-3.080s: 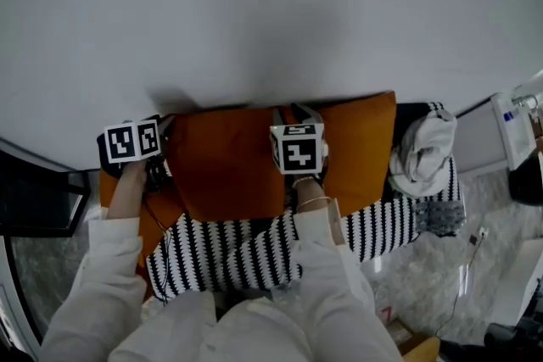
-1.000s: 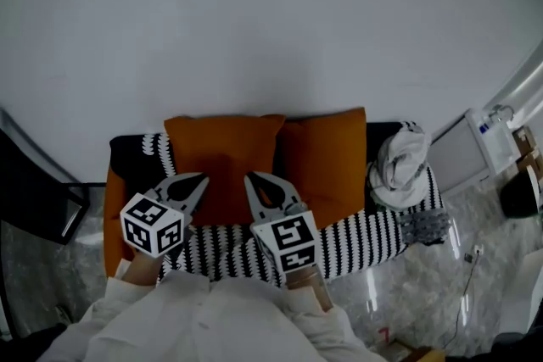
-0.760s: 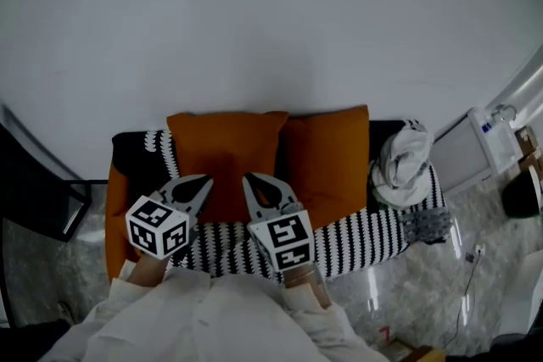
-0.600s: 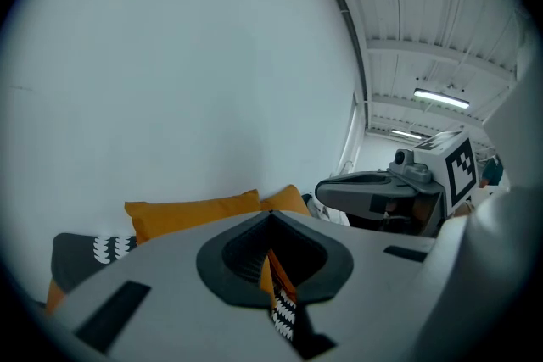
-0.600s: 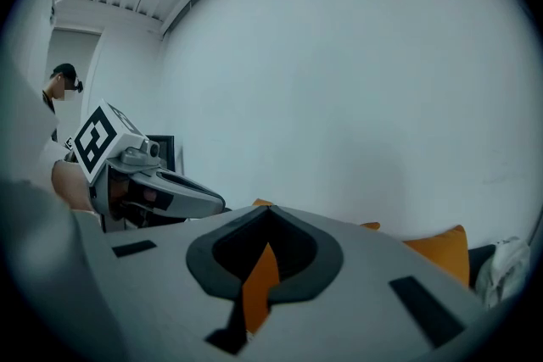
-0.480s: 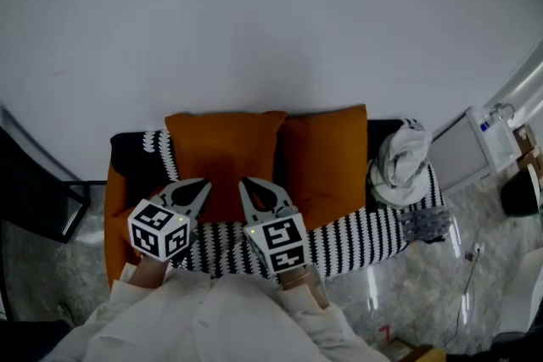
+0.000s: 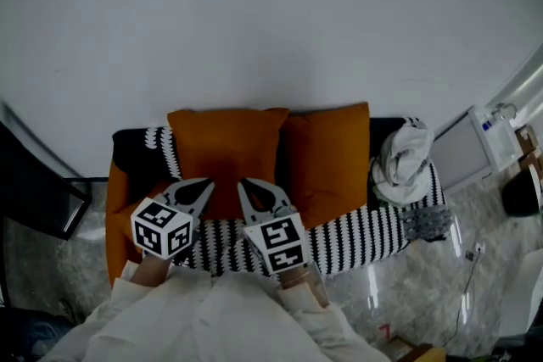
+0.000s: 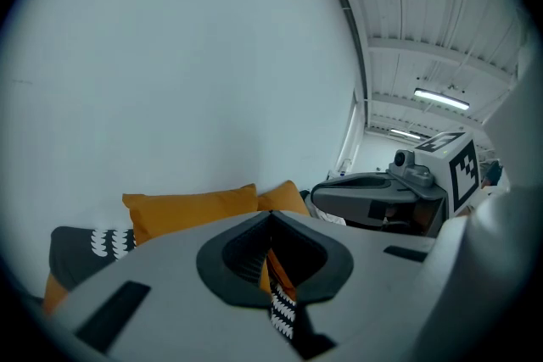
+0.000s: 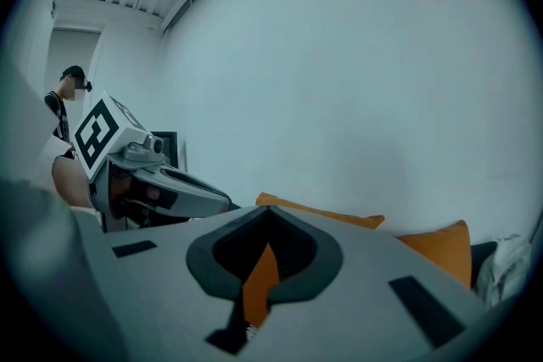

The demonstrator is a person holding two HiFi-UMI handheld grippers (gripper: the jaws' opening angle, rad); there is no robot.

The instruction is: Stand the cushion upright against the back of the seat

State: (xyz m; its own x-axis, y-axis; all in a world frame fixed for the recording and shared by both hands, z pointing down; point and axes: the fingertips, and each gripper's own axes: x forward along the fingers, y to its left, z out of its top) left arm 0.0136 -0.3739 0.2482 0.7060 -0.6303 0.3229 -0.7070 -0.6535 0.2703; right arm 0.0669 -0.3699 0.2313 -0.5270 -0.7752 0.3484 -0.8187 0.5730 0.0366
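Note:
Two orange cushions stand upright side by side against the back of the sofa. The left cushion point(image 7: 225, 148) point(image 8: 191, 208) point(image 9: 322, 218) is the larger; the right cushion point(image 7: 327, 157) point(image 9: 437, 250) leans beside it. The seat wears a black-and-white striped cover point(image 7: 356, 237). My left gripper point(image 7: 206, 184) point(image 8: 271, 216) and right gripper point(image 7: 242, 184) point(image 9: 267, 212) hover close together in front of the left cushion, clear of it. Both are shut with nothing between the jaws.
A bundle of white cloth point(image 7: 403, 161) lies at the sofa's right end. An orange piece point(image 7: 119, 216) covers its left arm. A white appliance point(image 7: 496, 140) stands to the right and a dark frame point(image 7: 34, 199) to the left. A bare wall rises behind.
Three seconds ago both grippers were up at the left cushion's edges. They have since drawn back toward me, and the cushion stays upright. Over the last second they barely move.

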